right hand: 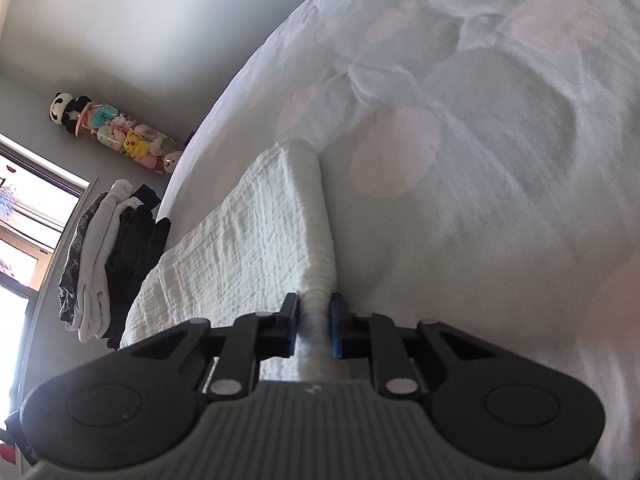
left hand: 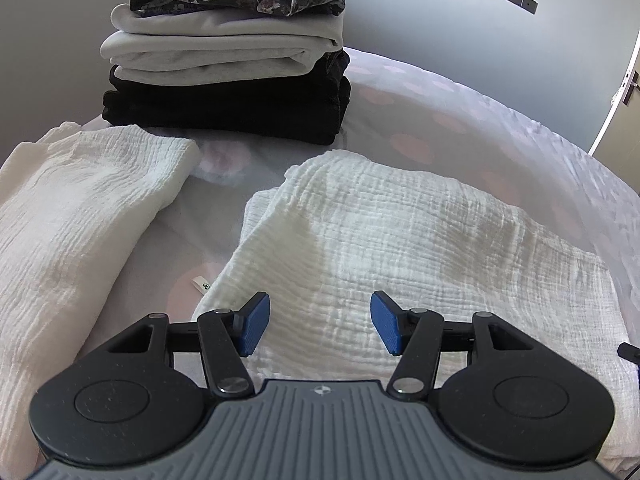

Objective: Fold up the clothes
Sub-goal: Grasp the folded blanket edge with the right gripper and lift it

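The white crinkled muslin garment (left hand: 420, 232) lies on the dotted bedspread (right hand: 500, 140), directly ahead of and under the left gripper (left hand: 316, 326), whose jaws are spread apart and empty. Its folded edge, running straight away, is clamped by the right gripper (right hand: 314, 326). A small tag (left hand: 200, 283) is unreadable.

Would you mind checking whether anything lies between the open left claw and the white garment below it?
Nothing visible does: the left claw hangs open directly over the white garment, with only bare cloth between its fingers.
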`<action>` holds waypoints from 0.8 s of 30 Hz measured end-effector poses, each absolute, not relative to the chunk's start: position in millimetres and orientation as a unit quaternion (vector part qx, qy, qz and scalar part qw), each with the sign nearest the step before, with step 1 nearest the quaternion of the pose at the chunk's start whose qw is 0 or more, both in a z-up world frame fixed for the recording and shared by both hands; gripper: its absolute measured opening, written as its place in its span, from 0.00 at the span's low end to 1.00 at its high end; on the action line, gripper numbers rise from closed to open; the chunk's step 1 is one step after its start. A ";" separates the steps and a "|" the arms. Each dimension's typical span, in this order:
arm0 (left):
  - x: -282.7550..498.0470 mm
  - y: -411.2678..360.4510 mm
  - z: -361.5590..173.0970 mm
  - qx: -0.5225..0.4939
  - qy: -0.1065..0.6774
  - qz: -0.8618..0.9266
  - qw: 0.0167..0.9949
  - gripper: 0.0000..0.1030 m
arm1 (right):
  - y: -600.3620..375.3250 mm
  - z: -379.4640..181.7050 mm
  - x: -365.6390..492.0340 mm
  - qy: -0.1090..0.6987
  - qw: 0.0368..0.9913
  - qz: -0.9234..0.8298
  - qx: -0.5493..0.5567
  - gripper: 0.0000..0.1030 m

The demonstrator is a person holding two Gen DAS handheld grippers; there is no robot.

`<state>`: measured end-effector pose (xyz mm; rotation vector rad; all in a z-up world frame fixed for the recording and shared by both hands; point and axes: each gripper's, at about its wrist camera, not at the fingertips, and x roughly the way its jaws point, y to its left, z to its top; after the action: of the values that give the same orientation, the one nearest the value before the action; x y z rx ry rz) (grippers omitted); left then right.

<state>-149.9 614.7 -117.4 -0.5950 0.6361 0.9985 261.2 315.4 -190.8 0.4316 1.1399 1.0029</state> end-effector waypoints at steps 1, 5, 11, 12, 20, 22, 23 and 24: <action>-152.2 615.7 -116.0 -0.279 0.291 0.464 0.789 0.64 | 315.7 -185.6 258.9 0.507 0.706 0.454 0.196 0.11; -161.2 619.1 -109.7 -0.293 0.276 0.464 0.789 0.64 | 325.5 -148.4 245.5 0.488 0.711 0.469 0.194 0.09; -176.3 623.3 -102.2 -0.321 0.252 0.456 0.791 0.64 | 366.9 -70.3 206.9 0.447 0.719 0.501 0.179 0.08; -179.0 624.2 -101.2 -0.327 0.248 0.454 0.791 0.64 | 376.0 -57.2 198.4 0.440 0.720 0.508 0.174 0.08; -209.0 636.4 -97.1 -0.381 0.209 0.442 0.784 0.61 | 461.3 14.1 123.3 0.397 0.719 0.555 0.134 0.08; -219.5 642.2 -98.8 -0.400 0.201 0.440 0.778 0.58 | 485.2 18.2 103.8 0.396 0.713 0.565 0.124 0.08; -224.5 645.1 -100.2 -0.409 0.199 0.439 0.775 0.55 | 497.5 18.1 93.4 0.397 0.709 0.570 0.119 0.08; -229.4 648.1 -102.1 -0.419 0.196 0.439 0.770 0.54 | 510.0 16.8 82.6 0.399 0.705 0.576 0.113 0.08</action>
<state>-229.4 648.1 -102.1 -0.9076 0.4252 0.9527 82.6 510.0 16.8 0.2511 0.8866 1.2798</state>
